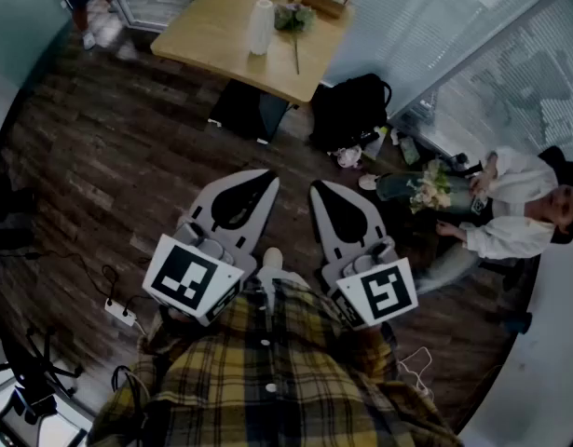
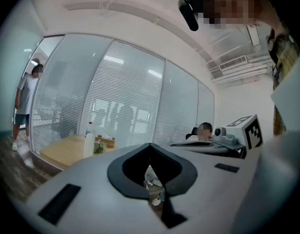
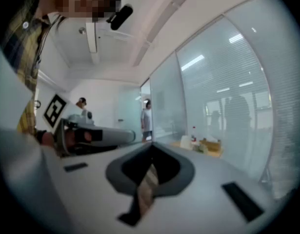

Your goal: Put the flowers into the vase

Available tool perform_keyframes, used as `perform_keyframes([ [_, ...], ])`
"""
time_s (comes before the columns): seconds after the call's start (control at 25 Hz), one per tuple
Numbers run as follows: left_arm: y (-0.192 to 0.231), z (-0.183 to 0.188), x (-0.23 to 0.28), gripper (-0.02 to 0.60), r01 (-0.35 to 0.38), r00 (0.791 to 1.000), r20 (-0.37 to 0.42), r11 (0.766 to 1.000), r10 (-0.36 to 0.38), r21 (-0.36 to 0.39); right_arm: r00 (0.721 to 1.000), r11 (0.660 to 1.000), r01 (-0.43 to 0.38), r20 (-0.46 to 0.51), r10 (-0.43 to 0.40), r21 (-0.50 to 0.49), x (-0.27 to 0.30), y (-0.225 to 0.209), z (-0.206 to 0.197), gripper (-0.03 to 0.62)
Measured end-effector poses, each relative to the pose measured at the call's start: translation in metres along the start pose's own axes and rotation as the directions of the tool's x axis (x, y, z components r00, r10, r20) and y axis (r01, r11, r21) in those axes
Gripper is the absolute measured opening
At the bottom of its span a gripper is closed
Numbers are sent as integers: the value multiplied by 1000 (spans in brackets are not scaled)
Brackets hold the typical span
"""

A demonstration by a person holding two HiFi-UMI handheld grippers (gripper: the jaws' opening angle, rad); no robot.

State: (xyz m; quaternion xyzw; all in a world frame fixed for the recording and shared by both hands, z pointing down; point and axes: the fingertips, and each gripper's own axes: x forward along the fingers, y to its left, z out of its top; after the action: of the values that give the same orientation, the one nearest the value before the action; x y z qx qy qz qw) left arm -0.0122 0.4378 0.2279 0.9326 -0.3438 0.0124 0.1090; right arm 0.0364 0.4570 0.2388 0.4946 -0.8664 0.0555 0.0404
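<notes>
An office: blind-covered glass partition walls (image 1: 435,26) at 1 o'clock, a wooden tabletop (image 1: 207,35) at 12, a dark plank floor (image 1: 100,166).

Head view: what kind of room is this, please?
Probably an office or meeting room: glass partition walls with blinds, a wooden table on a dark wood floor, and a power strip with cables.

yellow-black plaid shirt (image 1: 267,380) — grey left gripper (image 1: 269,181), grey right gripper (image 1: 317,187)
</notes>
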Motion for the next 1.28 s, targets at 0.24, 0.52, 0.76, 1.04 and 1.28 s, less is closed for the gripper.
perform_keyframes([
  [0.24, -5, -4, -3, 9, 3, 1000, -9, 1000, -3, 5, 1000, 1000, 5, 8, -5, 11, -3, 2, -2, 12],
  [0.52, -10, -4, -4, 9, -17, 1000, -7, 1000, 17, 10, 1000, 1000, 9, 10, -9, 29, -13, -5, -5, 12],
  [0.76, -22, -1, -3, 9, -32, 999, 15, 999, 32, 17, 999, 1000, -14, 43, 14, 10, -21, -8, 0, 12],
  [1.04, -42, -1, 3, 9, -46, 998, 45, 999, 45, 29, 999, 1000, -30, 35, 30, -2, -42, -21, -2, 12],
  [1.28, -35, -2, 7, 9, -88, 996, 20, 996, 88, 20, 998, 998, -51, 22, 50, 34, -36, -27, -8, 12],
])
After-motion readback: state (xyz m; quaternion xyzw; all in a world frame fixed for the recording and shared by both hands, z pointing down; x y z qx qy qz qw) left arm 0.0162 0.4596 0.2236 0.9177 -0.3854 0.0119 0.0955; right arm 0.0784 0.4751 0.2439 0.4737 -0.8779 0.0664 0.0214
